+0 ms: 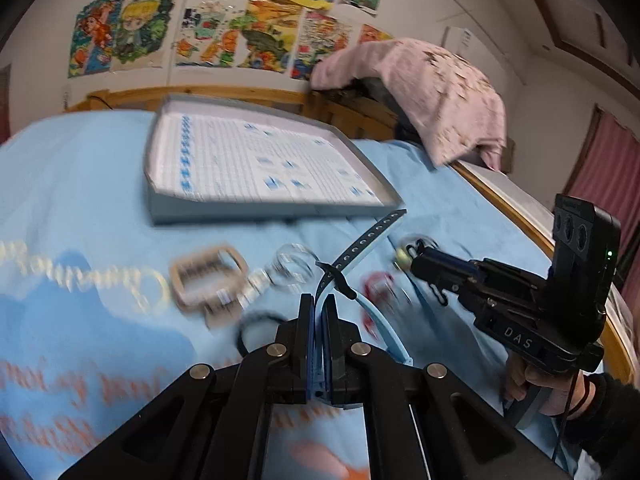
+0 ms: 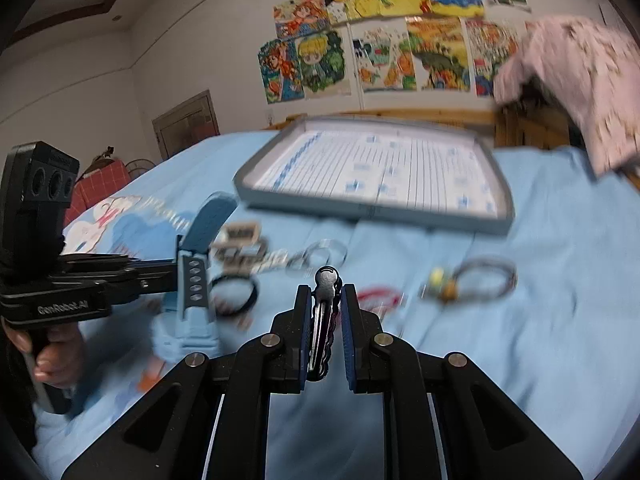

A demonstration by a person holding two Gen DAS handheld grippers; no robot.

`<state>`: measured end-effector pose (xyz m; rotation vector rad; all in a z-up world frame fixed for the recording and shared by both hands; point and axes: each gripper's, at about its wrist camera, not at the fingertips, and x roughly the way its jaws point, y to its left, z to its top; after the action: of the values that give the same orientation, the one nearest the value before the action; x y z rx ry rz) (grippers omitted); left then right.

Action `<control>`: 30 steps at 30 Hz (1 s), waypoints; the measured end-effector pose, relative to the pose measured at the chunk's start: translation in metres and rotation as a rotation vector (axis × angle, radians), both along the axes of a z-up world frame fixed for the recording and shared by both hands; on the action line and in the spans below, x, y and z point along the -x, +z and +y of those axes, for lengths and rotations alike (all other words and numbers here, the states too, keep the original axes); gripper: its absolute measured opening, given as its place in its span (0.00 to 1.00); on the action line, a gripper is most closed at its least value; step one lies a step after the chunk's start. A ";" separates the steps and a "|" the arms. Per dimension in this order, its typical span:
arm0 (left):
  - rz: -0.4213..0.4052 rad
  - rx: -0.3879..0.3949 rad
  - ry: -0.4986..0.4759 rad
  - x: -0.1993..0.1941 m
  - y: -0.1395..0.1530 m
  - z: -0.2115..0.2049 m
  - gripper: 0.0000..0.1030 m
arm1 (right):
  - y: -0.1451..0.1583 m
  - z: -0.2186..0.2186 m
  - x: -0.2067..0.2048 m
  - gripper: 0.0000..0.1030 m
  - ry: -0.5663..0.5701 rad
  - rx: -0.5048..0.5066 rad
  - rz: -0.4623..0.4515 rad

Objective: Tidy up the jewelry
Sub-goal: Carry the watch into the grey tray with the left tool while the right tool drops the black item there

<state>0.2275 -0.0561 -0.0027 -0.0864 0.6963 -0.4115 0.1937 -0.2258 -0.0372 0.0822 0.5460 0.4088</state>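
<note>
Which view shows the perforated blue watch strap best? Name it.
The right wrist view: the perforated blue watch strap shows side-on, with its hole row and pale blue body below the left gripper. The left wrist view shows only its thin edge rising from between the fingers.

Left gripper [image 1: 319, 312]: matte black linkage arms, brass-coloured round pivot pins, blue ribbed pads on inner finger faces. Right gripper [image 2: 326, 300]: same black build, same pins, blue pads; white edge stripes on arms at 6 o'clock. Right unit, side view: white "DAS" lettering, black camera block with three round lenses, green LED at 3 o'clock, thin black cable. Left unit side marked "GenRobot.AI". Black sleeve [image 1: 608, 408].
</note>
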 end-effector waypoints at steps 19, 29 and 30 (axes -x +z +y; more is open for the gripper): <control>0.125 0.006 0.308 -0.168 -0.004 0.036 0.07 | 0.008 0.041 -0.179 0.13 -0.030 -0.018 0.078; 0.064 0.128 0.308 -0.136 -0.010 0.055 0.76 | 0.000 0.034 -0.169 0.40 -0.106 0.006 0.111; 0.021 0.137 0.311 -0.125 -0.007 0.056 0.80 | 0.002 0.032 -0.164 0.40 -0.121 0.004 0.104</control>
<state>0.3523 0.0004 -0.0096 -0.3241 0.6616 -0.1593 0.3575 -0.1940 -0.0348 0.1329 0.6406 0.2865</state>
